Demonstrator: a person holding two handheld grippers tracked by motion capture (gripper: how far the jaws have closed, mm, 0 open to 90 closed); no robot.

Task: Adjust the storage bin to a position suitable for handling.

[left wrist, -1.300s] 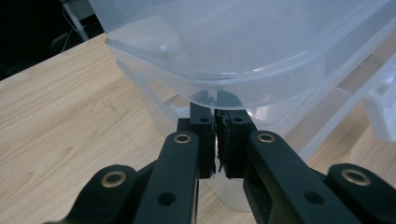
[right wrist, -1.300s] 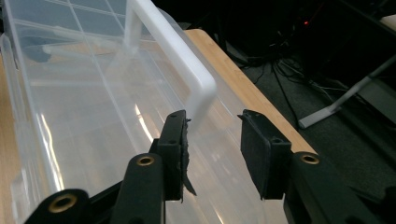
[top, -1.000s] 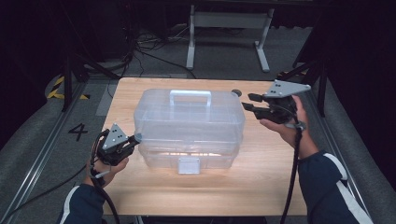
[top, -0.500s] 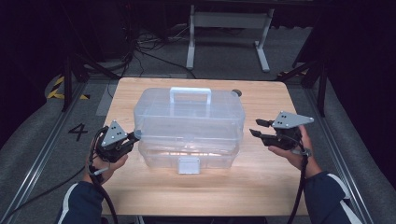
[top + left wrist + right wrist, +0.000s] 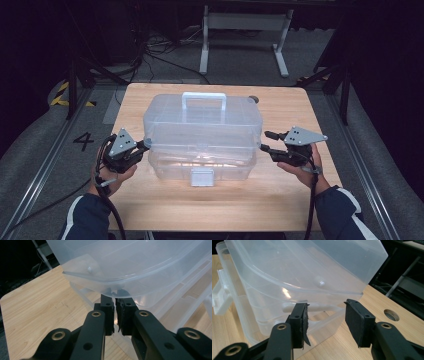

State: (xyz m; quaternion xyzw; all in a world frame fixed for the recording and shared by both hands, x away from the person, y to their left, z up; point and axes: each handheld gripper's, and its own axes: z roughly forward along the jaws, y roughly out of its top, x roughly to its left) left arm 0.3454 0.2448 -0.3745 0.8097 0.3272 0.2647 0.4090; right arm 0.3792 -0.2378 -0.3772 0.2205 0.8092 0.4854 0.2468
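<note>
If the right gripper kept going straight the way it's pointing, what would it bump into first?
Most likely the clear plastic box. The right gripper points its open jaws at the box's end wall, around the lip under the lid, with nothing between them and it.

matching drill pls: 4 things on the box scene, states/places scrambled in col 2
1 left gripper
2 right gripper
3 white latch
4 handle

a on top of the lid
b jaws open, beside the box's end
c front wall of the clear box, near the person
d jaws shut at the box's other end

Pairs: 1-d, 2-b, 3-c, 4-a
</note>
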